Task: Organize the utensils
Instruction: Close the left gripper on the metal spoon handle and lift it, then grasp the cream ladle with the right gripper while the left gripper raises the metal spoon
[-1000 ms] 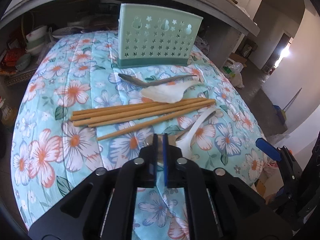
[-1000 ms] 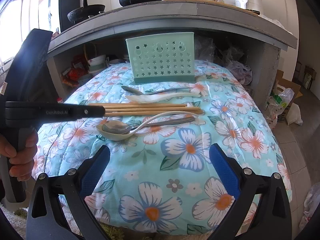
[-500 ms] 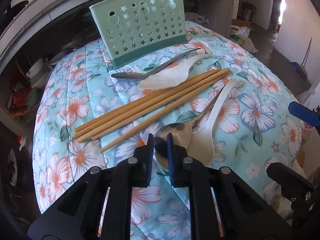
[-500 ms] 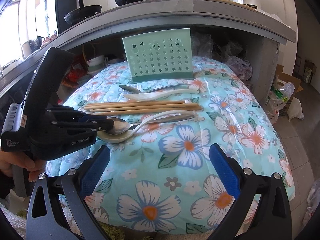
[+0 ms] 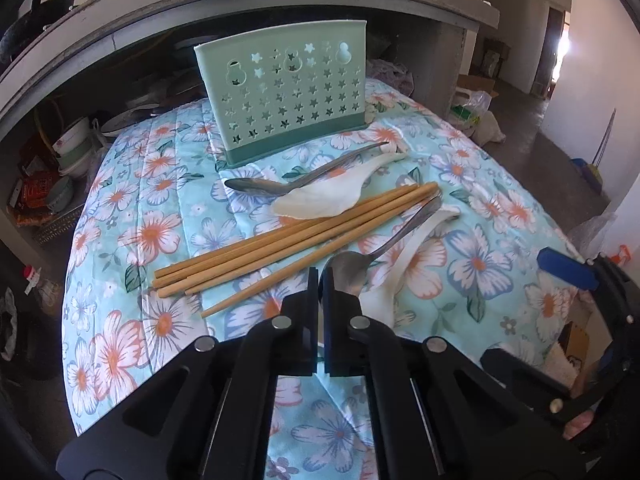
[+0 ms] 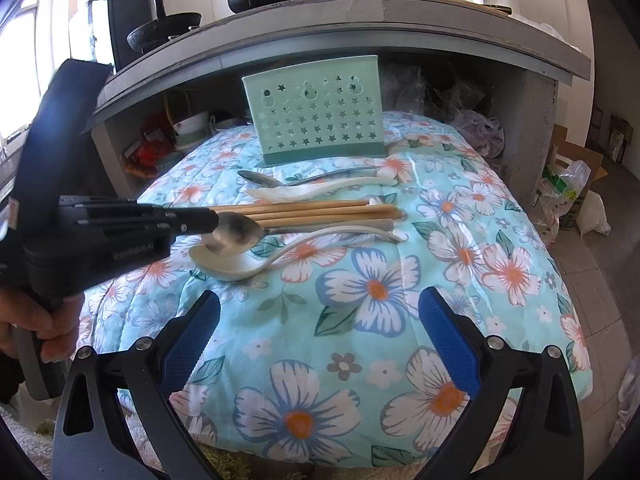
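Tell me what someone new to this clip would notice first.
Probably the left tool pinching the bowl of a metal spoon, lifted just above a white spoon on the flowery cloth. Behind them lie a bundle of wooden chopsticks, then another metal spoon and white spoon. At the far edge stands a mint-green holder with star cutouts, while the right tool hangs open in front.

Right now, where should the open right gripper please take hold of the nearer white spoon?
Mid-handle, from above, jaws across it: the handle of the white spoon arches off the cloth there, while its bowl lies under the metal spoon in the left gripper.
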Demonstrator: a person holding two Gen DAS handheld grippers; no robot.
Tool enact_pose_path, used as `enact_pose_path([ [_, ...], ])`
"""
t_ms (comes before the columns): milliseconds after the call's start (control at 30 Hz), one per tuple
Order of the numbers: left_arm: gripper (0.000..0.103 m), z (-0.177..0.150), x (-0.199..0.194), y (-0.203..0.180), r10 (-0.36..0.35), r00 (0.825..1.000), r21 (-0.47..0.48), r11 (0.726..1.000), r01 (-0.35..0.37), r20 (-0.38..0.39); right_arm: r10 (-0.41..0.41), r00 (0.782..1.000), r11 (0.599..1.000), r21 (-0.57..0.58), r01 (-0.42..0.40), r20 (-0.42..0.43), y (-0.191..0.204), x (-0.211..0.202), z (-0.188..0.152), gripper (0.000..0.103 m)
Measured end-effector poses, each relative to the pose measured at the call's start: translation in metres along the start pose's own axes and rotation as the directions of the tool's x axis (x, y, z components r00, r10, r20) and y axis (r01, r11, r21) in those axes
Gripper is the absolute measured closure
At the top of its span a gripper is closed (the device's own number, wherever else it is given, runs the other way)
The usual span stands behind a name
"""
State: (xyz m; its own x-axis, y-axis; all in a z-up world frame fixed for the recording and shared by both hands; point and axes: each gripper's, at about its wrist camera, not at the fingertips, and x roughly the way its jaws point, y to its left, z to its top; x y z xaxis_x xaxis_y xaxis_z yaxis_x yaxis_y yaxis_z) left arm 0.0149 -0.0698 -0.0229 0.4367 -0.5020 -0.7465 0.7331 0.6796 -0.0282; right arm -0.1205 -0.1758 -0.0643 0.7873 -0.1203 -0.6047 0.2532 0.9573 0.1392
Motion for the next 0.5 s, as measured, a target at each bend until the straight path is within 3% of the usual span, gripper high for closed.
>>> enact_pose_path([
  [267, 0.103, 0.012, -0.018, 0.012, -0.095, 0.995, -0.112, 0.989, 0.095, 0.010, 0.064, 0.998, 0.991, -0.119, -0.063, 0.004, 0.029, 0.009, 0.006, 0.008],
  [500, 0.103, 0.021, -0.046, 0.032, -0.132, 0.989, -0.191, 0.971, 0.141, 0.060, 0.096, 0.995, 0.961, -0.262, -0.089, 0.014, 0.062, 0.023, 0.007, 0.029],
])
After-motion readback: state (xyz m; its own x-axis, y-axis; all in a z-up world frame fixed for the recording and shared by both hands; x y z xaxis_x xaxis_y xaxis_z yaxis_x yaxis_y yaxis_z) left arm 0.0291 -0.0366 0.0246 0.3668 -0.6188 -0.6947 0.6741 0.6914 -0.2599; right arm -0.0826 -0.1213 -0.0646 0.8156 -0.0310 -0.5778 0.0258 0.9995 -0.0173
